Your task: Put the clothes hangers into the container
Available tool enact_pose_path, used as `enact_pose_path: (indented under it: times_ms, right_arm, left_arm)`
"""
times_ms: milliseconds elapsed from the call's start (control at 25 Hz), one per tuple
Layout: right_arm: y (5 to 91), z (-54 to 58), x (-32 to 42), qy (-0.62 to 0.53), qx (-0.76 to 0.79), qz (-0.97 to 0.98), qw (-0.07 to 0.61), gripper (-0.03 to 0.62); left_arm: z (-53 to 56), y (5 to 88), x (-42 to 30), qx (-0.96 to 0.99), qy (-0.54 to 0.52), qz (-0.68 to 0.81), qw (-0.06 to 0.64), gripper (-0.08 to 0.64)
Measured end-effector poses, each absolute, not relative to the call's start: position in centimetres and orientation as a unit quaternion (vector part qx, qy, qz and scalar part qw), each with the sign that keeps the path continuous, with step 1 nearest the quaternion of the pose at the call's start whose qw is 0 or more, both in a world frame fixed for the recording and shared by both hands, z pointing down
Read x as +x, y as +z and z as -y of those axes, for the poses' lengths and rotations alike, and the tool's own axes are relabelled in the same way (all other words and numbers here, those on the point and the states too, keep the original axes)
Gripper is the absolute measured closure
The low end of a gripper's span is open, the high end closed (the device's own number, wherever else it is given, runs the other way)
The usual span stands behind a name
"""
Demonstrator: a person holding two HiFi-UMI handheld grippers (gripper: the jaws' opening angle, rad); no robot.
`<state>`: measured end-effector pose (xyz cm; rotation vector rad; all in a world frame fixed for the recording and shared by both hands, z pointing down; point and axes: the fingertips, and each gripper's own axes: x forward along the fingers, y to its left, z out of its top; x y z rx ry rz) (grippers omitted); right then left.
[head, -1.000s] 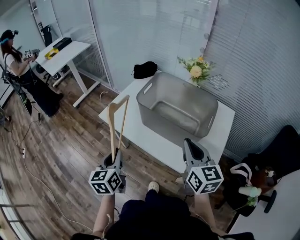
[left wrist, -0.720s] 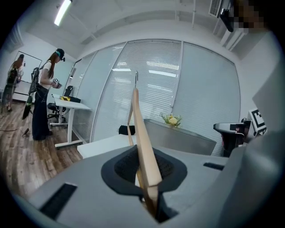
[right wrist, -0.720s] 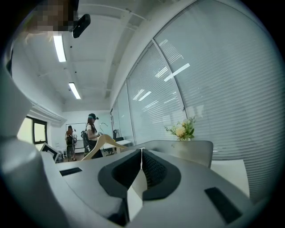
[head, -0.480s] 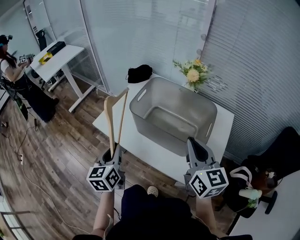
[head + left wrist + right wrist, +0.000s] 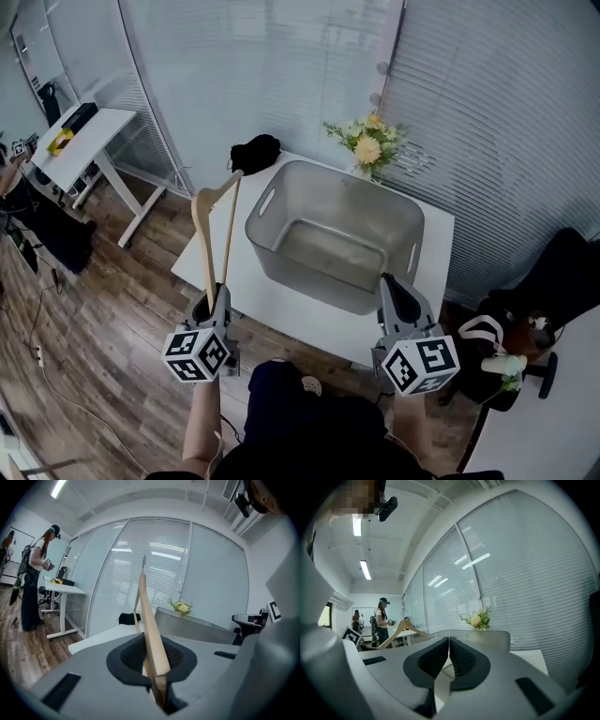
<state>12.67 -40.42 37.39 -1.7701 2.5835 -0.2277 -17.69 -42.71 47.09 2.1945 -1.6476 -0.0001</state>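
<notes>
The wooden clothes hanger (image 5: 212, 239) stands nearly upright, pinched at its lower end by the left gripper (image 5: 210, 302). In the left gripper view the two pads close tight on the wood (image 5: 151, 641), and the thin metal hook (image 5: 144, 561) shows at the top. From the head view the hanger rises over the left edge of the white table (image 5: 286, 317). It is just to the left of the grey plastic container (image 5: 412, 202) and outside it.

The container sits on the table with its open side up and a cut-out handle in each end wall. The right gripper (image 5: 395, 284) hovers at the table's near edge, close to the container's right front corner. Its jaws are pressed together with nothing between them (image 5: 448, 641).

Behind the container a bunch of flowers (image 5: 365, 144) stands at the table's far side by the window blinds. A black bundle (image 5: 255, 150) lies at the far left corner. Further left, across the wooden floor (image 5: 103, 309), is a white desk (image 5: 82, 142), and a person (image 5: 33, 585) stands near it.
</notes>
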Motion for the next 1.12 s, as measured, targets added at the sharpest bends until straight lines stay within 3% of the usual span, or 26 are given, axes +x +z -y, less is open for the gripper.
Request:
enact_pose_path:
  times_ms: [1120]
  right_arm:
    - [37.7, 43.4, 13.2, -0.099, -0.673, -0.733, -0.012, 0.561]
  left_arm:
    - [54.3, 38.4, -16.7, 0.902, 0.092, 0.408, 0.109, 0.523]
